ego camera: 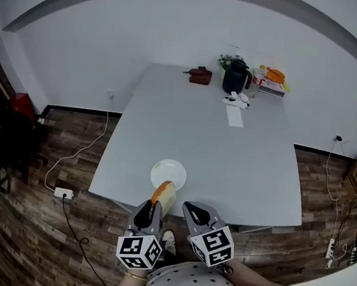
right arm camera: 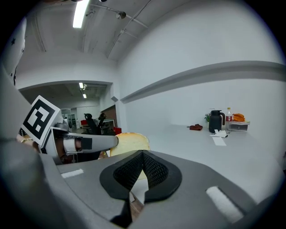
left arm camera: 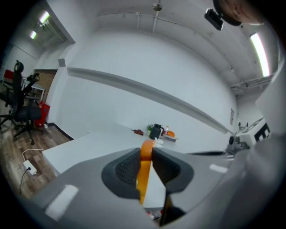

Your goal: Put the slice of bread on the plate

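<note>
The slice of bread (ego camera: pixel 164 196) stood on edge in the left gripper (ego camera: pixel 153 207), low in the centre of the head view. Its upper end overlapped the near rim of the white plate (ego camera: pixel 167 167), which sat by the near edge of the white table (ego camera: pixel 227 163). The slice was in the air, not yet laid down. The claw was clamped across the slice's flat faces, probably because that is the surest hold on something so thin. The left gripper view showed this best: the orange crust ran edge-on between the ribbed pads (left arm camera: pixel 127 167), though the gripper's body hid the plate. Only the head view showed the plate at all. The right gripper (right arm camera: pixel 143 154) had its jaws together on nothing and seemed idle, kept just right of the plate. Its view showed the slice's pale broad face at left centre, which neither of the others gave. A black jug (ego camera: pixel 236 77) stood far off at the table's upper right.
</note>
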A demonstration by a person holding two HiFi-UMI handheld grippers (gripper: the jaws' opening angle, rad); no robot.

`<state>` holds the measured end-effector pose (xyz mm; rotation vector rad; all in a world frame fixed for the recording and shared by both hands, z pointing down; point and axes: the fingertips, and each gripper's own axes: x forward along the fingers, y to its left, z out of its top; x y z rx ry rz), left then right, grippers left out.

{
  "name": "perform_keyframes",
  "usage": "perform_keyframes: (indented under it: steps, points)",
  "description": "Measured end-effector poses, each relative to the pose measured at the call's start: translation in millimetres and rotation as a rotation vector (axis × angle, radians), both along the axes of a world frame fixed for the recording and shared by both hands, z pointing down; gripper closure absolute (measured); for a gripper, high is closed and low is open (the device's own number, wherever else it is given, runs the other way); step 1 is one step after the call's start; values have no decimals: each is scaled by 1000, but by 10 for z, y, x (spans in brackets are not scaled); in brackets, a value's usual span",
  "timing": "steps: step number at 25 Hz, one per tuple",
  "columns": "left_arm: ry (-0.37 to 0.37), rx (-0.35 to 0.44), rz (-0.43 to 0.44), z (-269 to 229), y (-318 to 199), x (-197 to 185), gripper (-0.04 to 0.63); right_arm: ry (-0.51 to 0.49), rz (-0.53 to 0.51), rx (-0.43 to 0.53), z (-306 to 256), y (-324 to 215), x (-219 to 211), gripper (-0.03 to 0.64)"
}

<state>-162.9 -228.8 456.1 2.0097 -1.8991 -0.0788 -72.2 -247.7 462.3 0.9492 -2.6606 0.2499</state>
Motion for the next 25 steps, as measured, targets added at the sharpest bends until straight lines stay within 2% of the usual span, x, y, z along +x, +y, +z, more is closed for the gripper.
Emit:
perform_keyframes:
  steps: [10,14,21,25]
  points:
    - [112,-77,69,307,-837,-312,512,36,64,-31,152,-689,-293,617]
    - [131,-103,94,436,-1096,-363,512,53,98,-41,221,-917,-329,618]
    - [240,-154,155,653,-1342,-345,511,67,131,-59,319,-1104,-428,618]
    - [258,-176,159,803,-1402,-438,511,69,145,-58,342,-1151,-463,618]
